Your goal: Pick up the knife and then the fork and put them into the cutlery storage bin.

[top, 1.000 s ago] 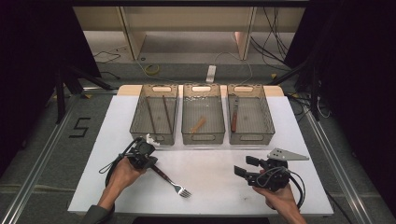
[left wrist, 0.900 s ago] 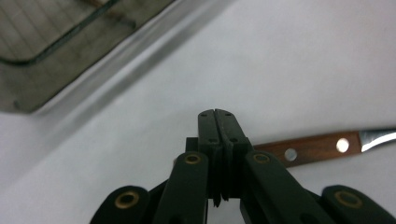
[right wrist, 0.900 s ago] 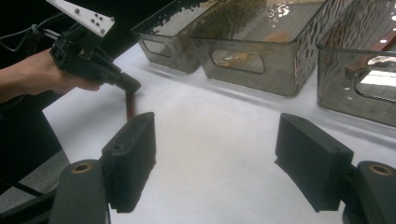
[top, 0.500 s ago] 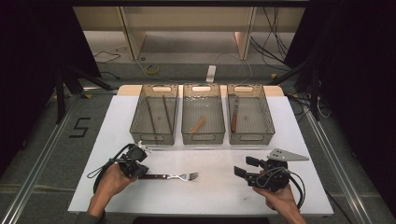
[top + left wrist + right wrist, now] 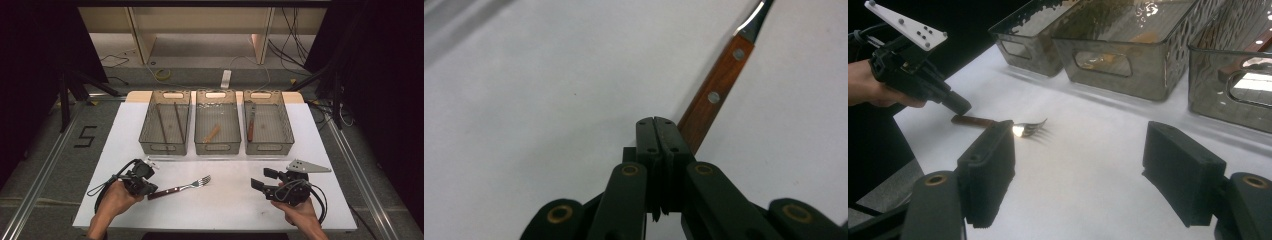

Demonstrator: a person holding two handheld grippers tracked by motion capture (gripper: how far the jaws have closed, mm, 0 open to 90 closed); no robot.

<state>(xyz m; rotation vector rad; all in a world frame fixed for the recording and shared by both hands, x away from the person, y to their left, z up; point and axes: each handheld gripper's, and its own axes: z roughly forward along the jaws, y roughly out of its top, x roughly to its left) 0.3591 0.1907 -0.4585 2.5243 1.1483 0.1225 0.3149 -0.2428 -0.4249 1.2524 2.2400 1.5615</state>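
Left gripper view shows the left gripper (image 5: pixel 658 122) with its jaws pressed together, nothing between them, their tips just beside the end of the wooden handle of the fork (image 5: pixel 716 95), which runs off toward 1 o'clock. From above, the fork (image 5: pixel 180 188) lies flat on the white table (image 5: pixel 230 210), at 6 o'clock from the three wire baskets (image 5: pixel 166 142). It looks light, stiff, with slippery steel tines; I judge the riveted wood handle the best place for grasping. The right gripper (image 5: pixel 261 179) waits released.
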